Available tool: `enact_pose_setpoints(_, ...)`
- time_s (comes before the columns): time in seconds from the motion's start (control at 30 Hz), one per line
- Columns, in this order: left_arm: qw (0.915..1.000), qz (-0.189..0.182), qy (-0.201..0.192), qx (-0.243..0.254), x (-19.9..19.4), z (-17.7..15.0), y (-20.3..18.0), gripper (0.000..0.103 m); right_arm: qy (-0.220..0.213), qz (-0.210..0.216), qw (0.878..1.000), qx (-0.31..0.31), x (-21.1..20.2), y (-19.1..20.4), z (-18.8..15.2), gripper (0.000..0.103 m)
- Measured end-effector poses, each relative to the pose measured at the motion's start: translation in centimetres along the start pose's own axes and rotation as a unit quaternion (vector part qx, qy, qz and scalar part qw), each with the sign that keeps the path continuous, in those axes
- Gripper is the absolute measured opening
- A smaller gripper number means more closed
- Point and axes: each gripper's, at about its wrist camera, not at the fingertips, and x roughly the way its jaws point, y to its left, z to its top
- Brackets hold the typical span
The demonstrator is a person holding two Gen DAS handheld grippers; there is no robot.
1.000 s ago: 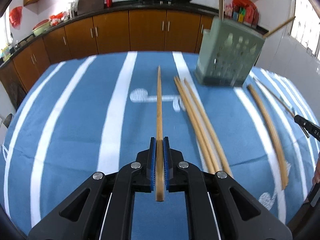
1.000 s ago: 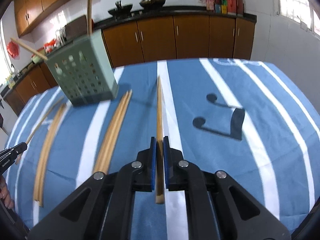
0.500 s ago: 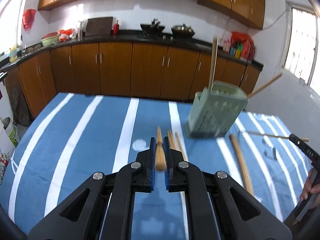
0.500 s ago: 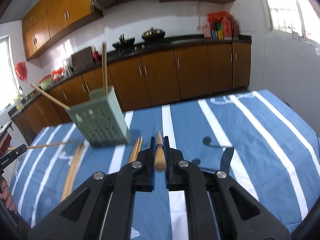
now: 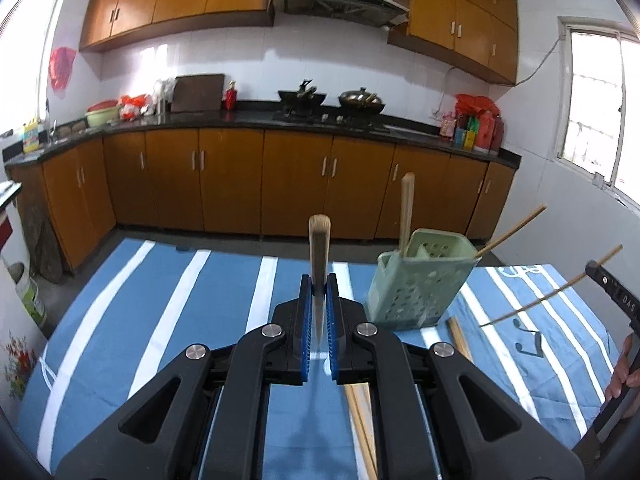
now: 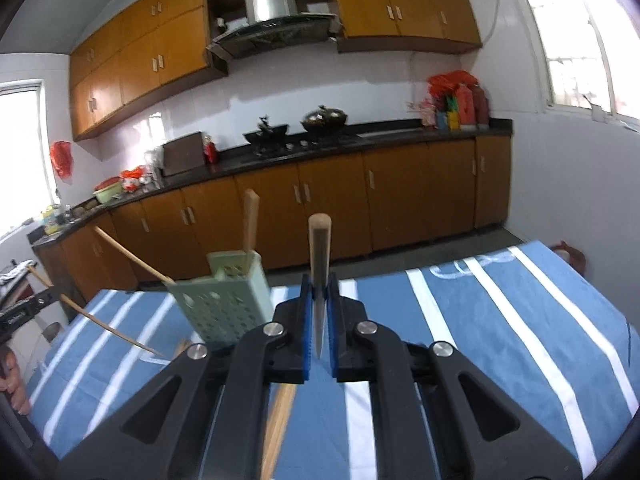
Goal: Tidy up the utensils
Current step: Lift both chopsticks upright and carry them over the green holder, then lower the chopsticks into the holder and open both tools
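Note:
My left gripper (image 5: 319, 292) is shut on a wooden chopstick (image 5: 319, 248), lifted off the table and pointing toward the cabinets. My right gripper (image 6: 319, 292) is shut on another wooden chopstick (image 6: 319, 252), also lifted. A pale green perforated utensil holder (image 5: 416, 284) stands on the blue striped tablecloth (image 5: 168, 312), right of the left gripper; it shows left of the right gripper (image 6: 224, 300). It holds two upright chopsticks (image 5: 406, 212). More chopsticks (image 5: 362, 424) lie on the cloth.
The right gripper shows at the right edge of the left wrist view (image 5: 612, 292), its chopstick (image 5: 552, 292) slanting in the air. Wooden cabinets (image 5: 280, 188) and a counter with woks (image 5: 304, 98) stand beyond the table.
Both grippers have lifted their chopsticks off the cloth and tilted upward, so the views now look across the kitchen instead of down at the table.

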Motion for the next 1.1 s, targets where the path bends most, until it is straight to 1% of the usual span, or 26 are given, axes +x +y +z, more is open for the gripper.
enact_pose_setpoints(0.1, 0.9998, -0.019, -0.010, 0.007, -0.8, 1.0, -0.6, 0.007, -0.003, 0.033, 0.999, -0.004, -1.0, 1.0, 1.8, 0.008)
enact_pose_setpoints(0.27, 0.9975, -0.055, -0.037, 0.026, -2.8, 3.1, -2.5, 0.007, -0.003, 0.101, 0.995, -0.017, -2.7, 3.0, 4.9, 0.008)
enact_pose_setpoints(0.3, 0.9965, -0.066, -0.043, 0.028, -3.2, 3.6, -2.9, 0.007, -0.005, 0.110, 0.994, -0.017, -3.0, 3.3, 5.3, 0.008)
enact_pose_setpoints(0.43, 0.9941, -0.084, -0.062, 0.029, -4.1, 5.3, -4.1, 0.007, -0.018, 0.135, 0.991, -0.010, -3.6, 4.3, 7.4, 0.008)
enact_pose_setpoints(0.57, 0.9926, -0.089, -0.081, 0.014, -3.8, 7.2, -4.6, 0.007, -0.037, 0.126, 0.991, -0.015, -3.3, 5.7, 9.2, 0.008)
enact_pose_setpoints(0.6, 0.9923, -0.086, -0.088, 0.009, -3.5, 7.9, -4.7, 0.007, -0.040, 0.121, 0.992, -0.018, -2.9, 5.9, 9.6, 0.008)
enact_pose_setpoints(0.73, 0.9930, -0.074, -0.092, -0.004, -1.6, 9.3, -4.8, 0.007, -0.032, 0.102, 0.994, -0.020, -0.5, 6.5, 10.5, 0.008)
enact_pose_setpoints(0.8, 0.9931, -0.076, -0.088, -0.017, -0.3, 9.7, -4.6, 0.007, -0.022, 0.092, 0.995, -0.019, 1.1, 6.5, 10.5, 0.008)
enact_pose_setpoints(0.87, 0.9939, -0.074, -0.080, -0.020, 0.6, 9.5, -4.8, 0.007, -0.007, 0.089, 0.996, -0.016, 2.8, 6.4, 10.4, 0.008)
enact_pose_setpoints(1.1, 0.9969, -0.073, -0.030, -0.002, 4.5, 7.8, -5.7, 0.007, 0.039, 0.082, 0.996, -0.014, 7.2, 6.1, 8.8, 0.008)
